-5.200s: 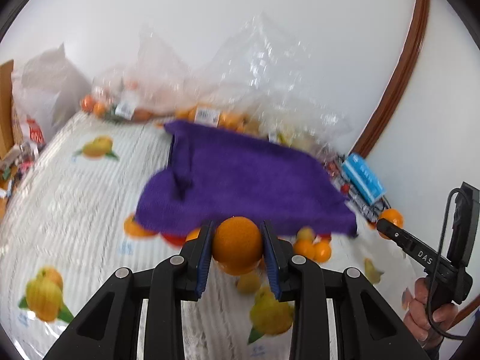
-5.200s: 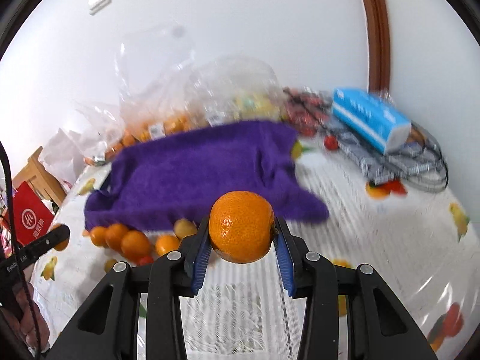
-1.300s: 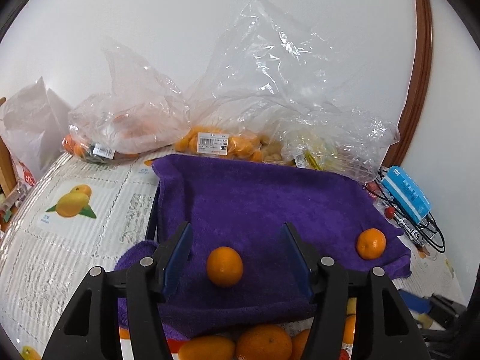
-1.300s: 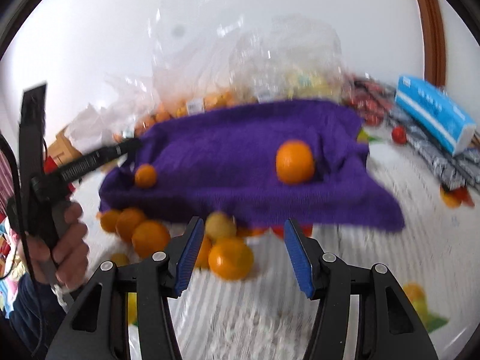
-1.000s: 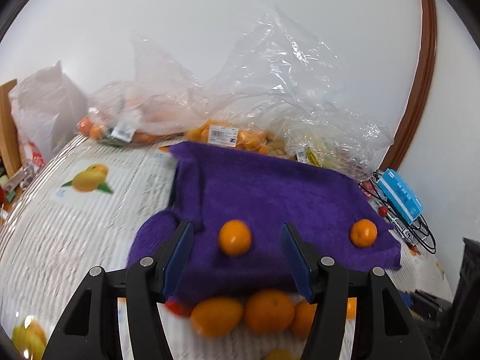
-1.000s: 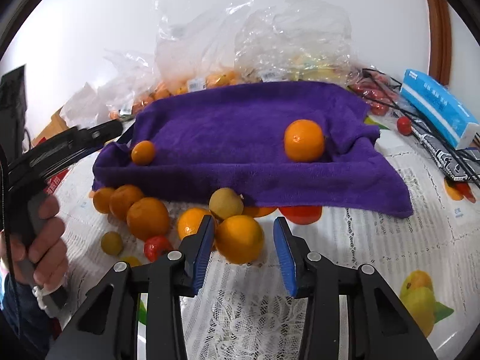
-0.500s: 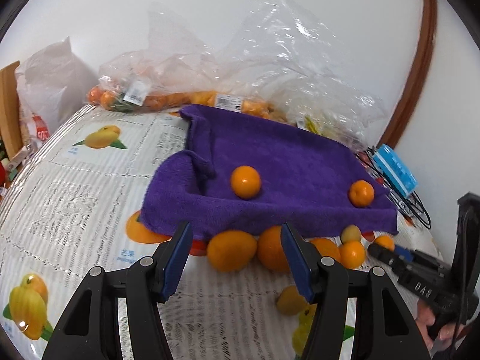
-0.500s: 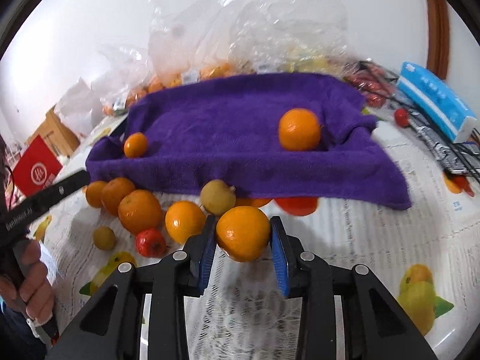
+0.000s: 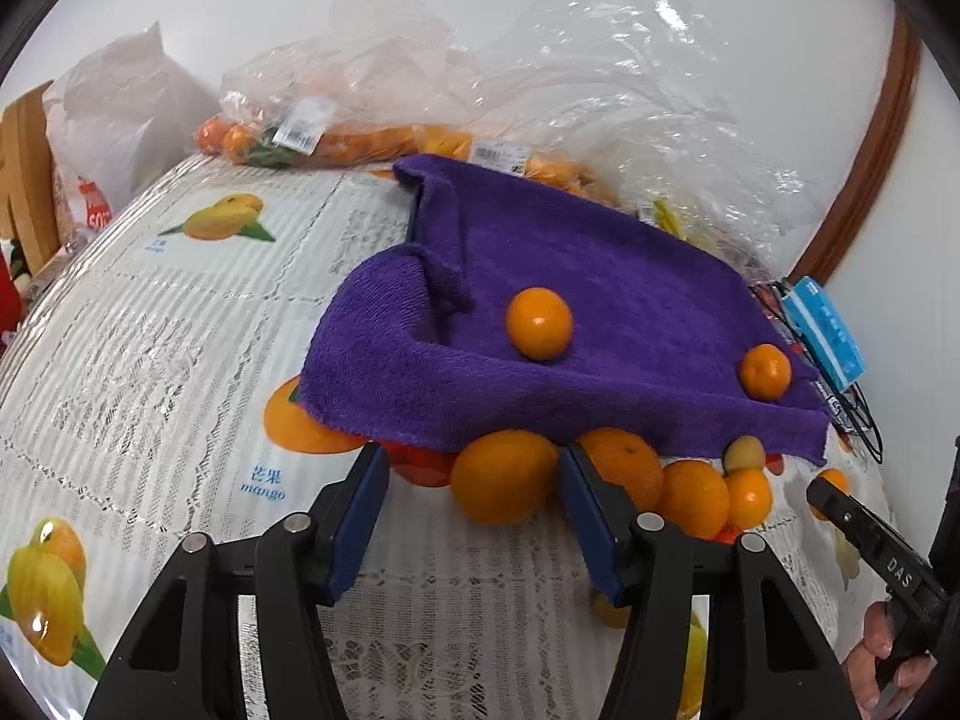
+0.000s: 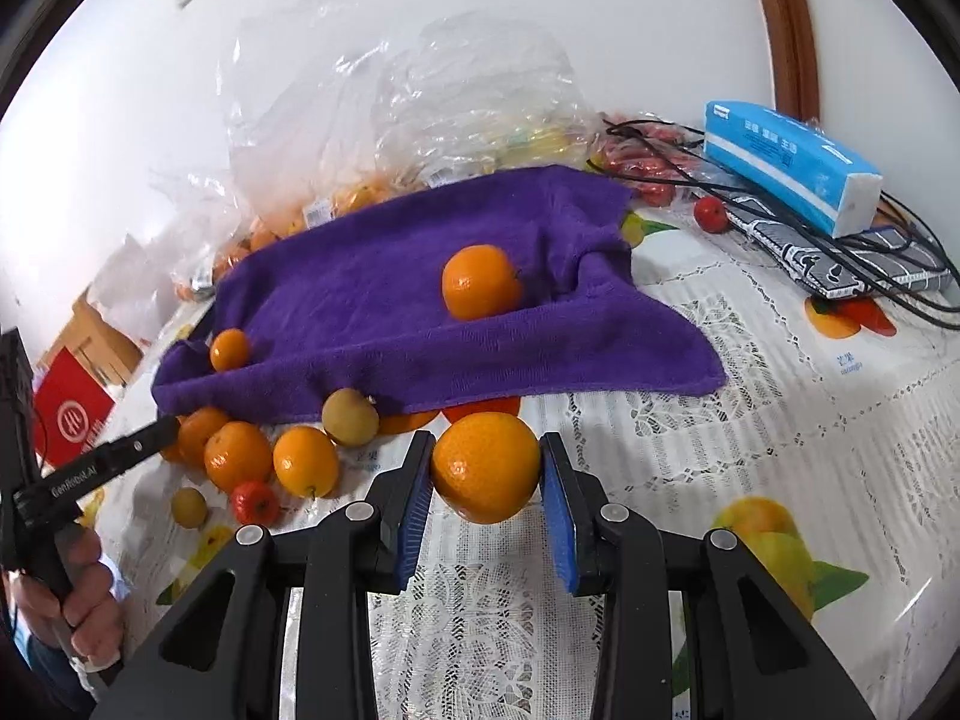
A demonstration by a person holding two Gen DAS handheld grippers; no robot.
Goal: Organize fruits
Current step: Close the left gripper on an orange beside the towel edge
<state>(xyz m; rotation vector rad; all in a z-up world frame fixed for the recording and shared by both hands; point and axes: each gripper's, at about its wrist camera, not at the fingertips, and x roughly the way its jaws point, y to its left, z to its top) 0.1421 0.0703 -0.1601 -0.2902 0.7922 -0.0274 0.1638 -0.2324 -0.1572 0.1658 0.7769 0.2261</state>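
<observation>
A purple towel (image 9: 600, 276) (image 10: 372, 300) lies on the table with two oranges (image 9: 538, 323) (image 9: 765, 372) on it. A row of loose oranges (image 9: 693, 498) (image 10: 238, 456) sits along its front edge. My left gripper (image 9: 474, 462) is low at that row, its jaws closing around an orange (image 9: 504, 477). The right pad is at the fruit and the left pad stands off it. My right gripper (image 10: 486, 450) is shut on another orange (image 10: 486, 468), held in front of the towel.
Clear plastic bags of fruit (image 9: 384, 138) (image 10: 468, 114) line the wall behind the towel. A blue tissue pack (image 10: 792, 156), black cables (image 10: 888, 276) and small red fruit (image 10: 711, 213) lie at the right. A yellowish fruit (image 10: 350, 417) and a red fruit (image 10: 255, 503) sit among the oranges.
My left gripper came down from over the towel to the front row and now straddles an orange. My right gripper closed on an orange and has shifted with it.
</observation>
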